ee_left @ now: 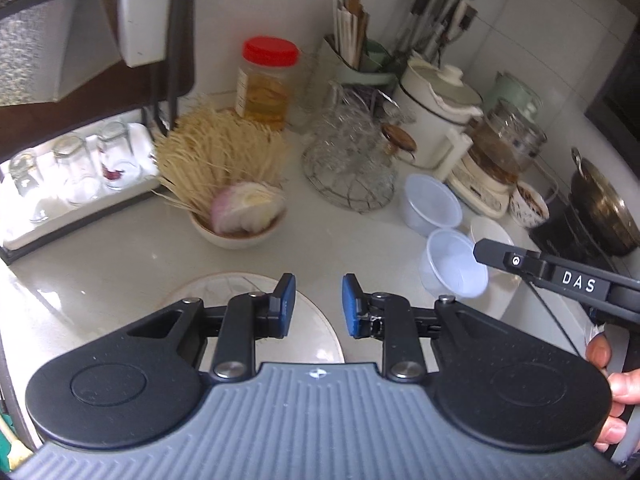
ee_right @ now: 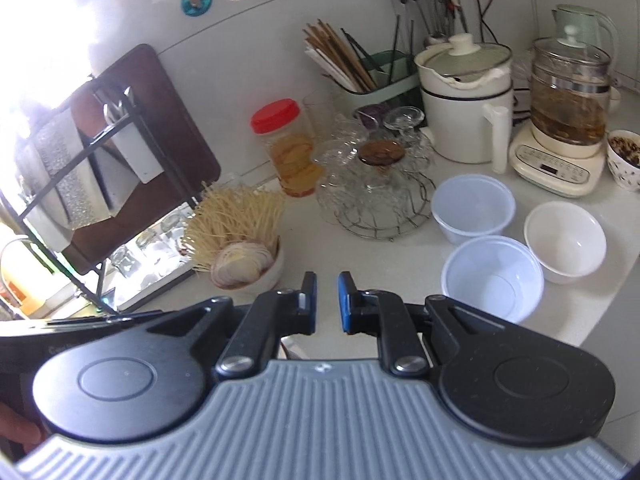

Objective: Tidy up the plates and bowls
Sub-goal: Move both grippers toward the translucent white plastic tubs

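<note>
A cream plate (ee_left: pixel 224 288) lies on the white counter right under my left gripper (ee_left: pixel 319 305), which is open and empty above its right rim. A cream bowl (ee_left: pixel 236 232) of onion slices and enoki mushrooms stands beyond it, also in the right wrist view (ee_right: pixel 256 276). Two clear plastic bowls (ee_right: pixel 474 206) (ee_right: pixel 494 276) and a white ceramic bowl (ee_right: pixel 564 240) sit to the right. My right gripper (ee_right: pixel 327 302) is open and empty, left of the nearer plastic bowl (ee_left: pixel 456 266). The right tool's body (ee_left: pixel 560 272) shows in the left wrist view.
A black dish rack (ee_left: pixel 80 184) with upturned glasses stands at left. A red-lidded jar (ee_left: pixel 266 80), a wire basket of glassware (ee_left: pixel 348 160), a chopstick holder (ee_right: pixel 360 68), a white pot (ee_right: pixel 464 96), a glass kettle (ee_right: pixel 568 108) and a patterned bowl (ee_right: pixel 624 160) line the back. A wok (ee_left: pixel 604 208) sits far right.
</note>
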The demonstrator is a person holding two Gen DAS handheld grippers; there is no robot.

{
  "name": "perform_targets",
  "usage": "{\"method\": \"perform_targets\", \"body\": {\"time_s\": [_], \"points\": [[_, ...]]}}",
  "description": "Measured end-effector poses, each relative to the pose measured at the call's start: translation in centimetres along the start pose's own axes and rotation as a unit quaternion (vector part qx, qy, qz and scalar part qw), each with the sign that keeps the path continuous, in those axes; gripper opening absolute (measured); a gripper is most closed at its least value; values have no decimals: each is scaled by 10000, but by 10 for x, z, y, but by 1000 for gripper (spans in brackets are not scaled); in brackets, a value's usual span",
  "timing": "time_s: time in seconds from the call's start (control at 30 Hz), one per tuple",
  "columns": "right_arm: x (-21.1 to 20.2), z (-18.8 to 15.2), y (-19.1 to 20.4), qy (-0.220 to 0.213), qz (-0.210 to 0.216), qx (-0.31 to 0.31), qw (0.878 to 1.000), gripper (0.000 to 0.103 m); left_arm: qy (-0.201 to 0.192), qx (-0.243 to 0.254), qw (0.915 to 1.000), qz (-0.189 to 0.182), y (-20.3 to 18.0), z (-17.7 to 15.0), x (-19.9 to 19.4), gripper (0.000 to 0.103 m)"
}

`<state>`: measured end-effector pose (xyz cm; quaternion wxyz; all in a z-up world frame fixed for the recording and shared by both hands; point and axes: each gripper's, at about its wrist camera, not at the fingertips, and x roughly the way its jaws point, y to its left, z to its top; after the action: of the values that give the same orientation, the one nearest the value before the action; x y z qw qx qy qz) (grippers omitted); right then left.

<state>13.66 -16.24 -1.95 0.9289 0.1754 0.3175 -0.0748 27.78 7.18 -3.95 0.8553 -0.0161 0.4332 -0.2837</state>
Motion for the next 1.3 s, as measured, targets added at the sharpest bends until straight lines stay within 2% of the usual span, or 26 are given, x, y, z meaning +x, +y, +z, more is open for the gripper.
{"method": "perform_targets", "body": {"time_s": [0.37,0.67,0.73,1.07,1.3], "points": [[12,6,-54,175,68,113,9998,15,114,-121,9996,249,-45,4,33,30],[19,13,-111,217,33,397,9990,15,430,-117,9982,406,-83,17,74,31],[22,13,-122,251,41,451,9987,15,528,-134,9977,400,-89,18,84,36],[37,9,-171,483,-22,879,9950,16,884,-135,9955,296,-115,28,137,41],[55,9,-201,824,111,1241,9888,18,1007,-371,9942,70,-127,34,171,43]]}}
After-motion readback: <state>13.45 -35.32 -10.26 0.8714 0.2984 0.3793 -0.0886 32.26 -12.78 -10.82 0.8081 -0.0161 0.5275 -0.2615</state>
